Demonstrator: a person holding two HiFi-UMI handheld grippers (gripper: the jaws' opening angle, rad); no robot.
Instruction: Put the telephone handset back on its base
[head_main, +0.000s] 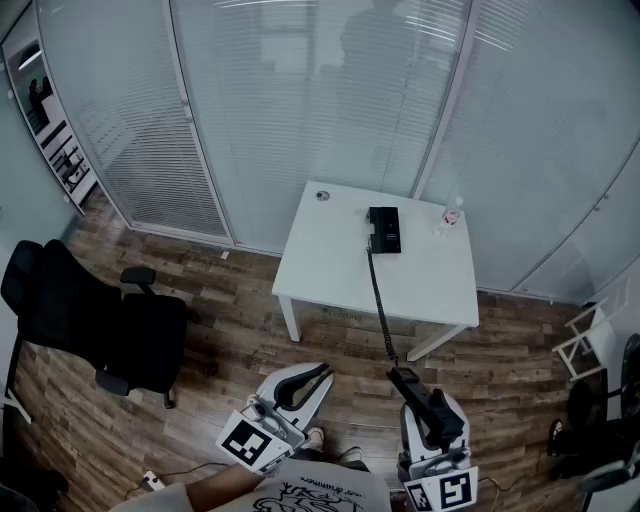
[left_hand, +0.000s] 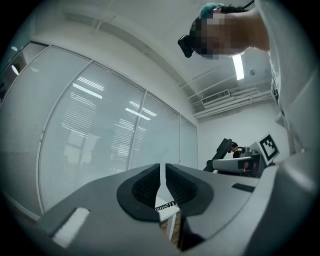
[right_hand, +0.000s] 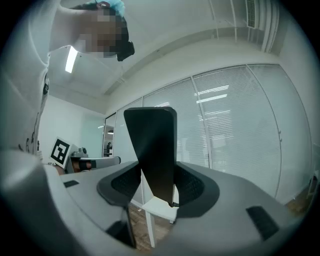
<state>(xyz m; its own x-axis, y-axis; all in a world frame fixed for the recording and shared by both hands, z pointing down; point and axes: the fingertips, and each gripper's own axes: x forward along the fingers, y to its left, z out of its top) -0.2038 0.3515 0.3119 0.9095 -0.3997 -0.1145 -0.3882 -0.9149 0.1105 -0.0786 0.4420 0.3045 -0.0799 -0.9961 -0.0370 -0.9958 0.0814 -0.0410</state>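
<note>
The black telephone base (head_main: 384, 229) sits near the far edge of a small white table (head_main: 330, 262). A coiled black cord (head_main: 380, 305) runs from it off the table's front edge to the black handset (head_main: 428, 409). My right gripper (head_main: 417, 398) is shut on that handset, well in front of the table. In the right gripper view the handset (right_hand: 154, 151) stands upright between the pads, hiding most of the table. My left gripper (head_main: 315, 377) hovers beside it to the left, shut and empty. In the left gripper view its jaws (left_hand: 162, 186) nearly touch, with the cord (left_hand: 165, 205) glimpsed beyond.
A clear plastic bottle (head_main: 449, 217) stands at the table's far right corner. A black office chair (head_main: 95, 325) stands on the wooden floor to the left. Glass walls with blinds close off the back. A white rack (head_main: 580, 340) and dark gear sit at the right.
</note>
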